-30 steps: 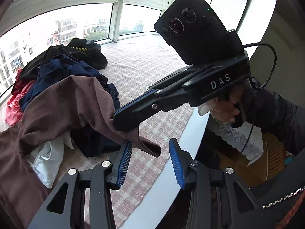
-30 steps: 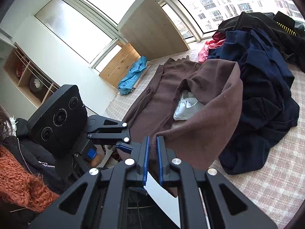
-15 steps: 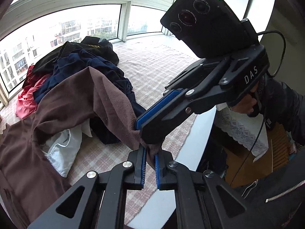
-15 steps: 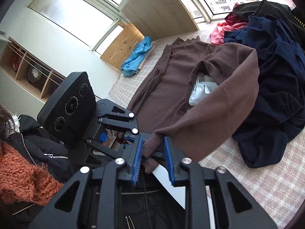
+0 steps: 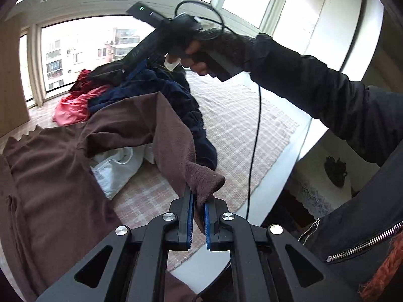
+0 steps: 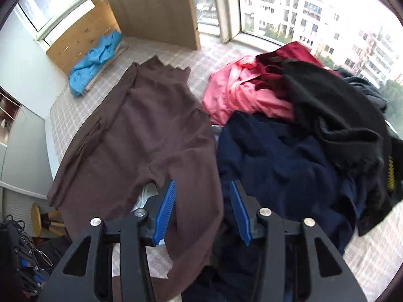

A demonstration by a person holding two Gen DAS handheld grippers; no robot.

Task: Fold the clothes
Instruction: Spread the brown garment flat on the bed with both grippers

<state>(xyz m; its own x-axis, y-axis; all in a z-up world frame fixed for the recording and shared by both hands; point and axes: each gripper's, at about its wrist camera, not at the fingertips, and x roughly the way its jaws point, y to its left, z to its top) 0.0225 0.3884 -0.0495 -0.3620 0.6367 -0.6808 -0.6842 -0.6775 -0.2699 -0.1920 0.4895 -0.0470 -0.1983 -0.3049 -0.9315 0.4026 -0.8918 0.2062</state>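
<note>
Brown fleece fills most of what I see: the brown garment (image 5: 63,176) lies spread along the checked mat (image 5: 239,125), and one end of it is drawn up off the mat toward my left tool (image 5: 199,216). That tool's blue pads are pressed together on the cuff-like end of the brown garment, which bunches out just above the fingertips. My left tool's jaws have just been closing, and the cloth is between them now.

My right tool (image 6: 202,206) hangs above the clothes with its jaws spread; they have just been opening, and nothing is pinched between them. Through the gap I look down on the brown garment (image 6: 141,130) and, just beside it, the edge of the navy garment (image 6: 272,161). In the left wrist view my right hand (image 5: 201,58), in a dark sleeve (image 5: 314,93), grips that tool's handle high over the pile, with a black cable (image 5: 257,130) hanging from it.

The pile of unfolded clothes sits on the far side of the brown garment: the navy garment, a black garment (image 6: 335,115) draped over it, and a pink garment (image 6: 241,93) touching a dark red one behind. A white garment (image 5: 113,166) shows under the lifted brown fold. A blue cloth (image 6: 95,60) lies well apart, against a wooden panel (image 6: 80,32) near the window
</note>
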